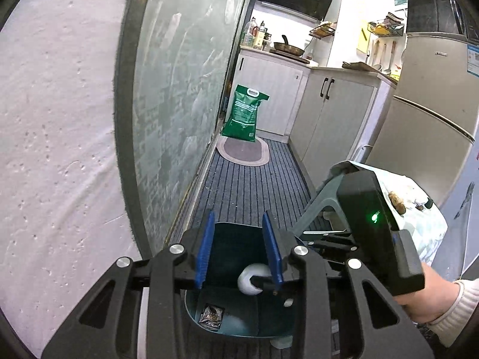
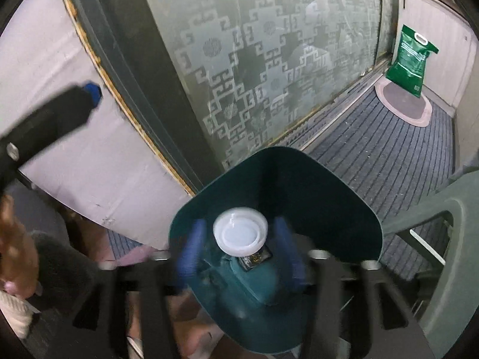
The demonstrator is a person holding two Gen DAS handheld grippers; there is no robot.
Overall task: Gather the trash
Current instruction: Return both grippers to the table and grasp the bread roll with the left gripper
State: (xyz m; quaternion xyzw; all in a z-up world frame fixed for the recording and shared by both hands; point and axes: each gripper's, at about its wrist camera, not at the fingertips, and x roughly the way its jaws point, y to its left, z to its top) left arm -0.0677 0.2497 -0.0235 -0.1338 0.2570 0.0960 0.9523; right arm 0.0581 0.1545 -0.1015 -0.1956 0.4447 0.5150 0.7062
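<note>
A dark teal trash bin [image 1: 227, 239] stands on the striped floor mat; its rim also shows in the right wrist view [image 2: 344, 185]. A white plastic lid [image 2: 240, 231] is over the bin's opening, between my right gripper's blue fingers [image 2: 191, 251], which stand apart from it; it also shows in the left wrist view [image 1: 251, 278]. A small black sachet [image 1: 212, 314] lies at the bin's bottom, seen too in the right wrist view [image 2: 257, 258]. My right gripper [image 2: 239, 254] is open, blurred. My left gripper [image 1: 238, 251] is open and empty above the bin.
A frosted glass sliding door [image 2: 269, 59] runs along the left. A grey plastic stool [image 1: 323, 200] holds a bag with scraps [image 1: 413, 203]. A green sack [image 1: 244, 113] and oval rug [image 1: 244, 151] lie farther back, by cabinets [image 1: 332, 116] and a fridge [image 1: 428, 104].
</note>
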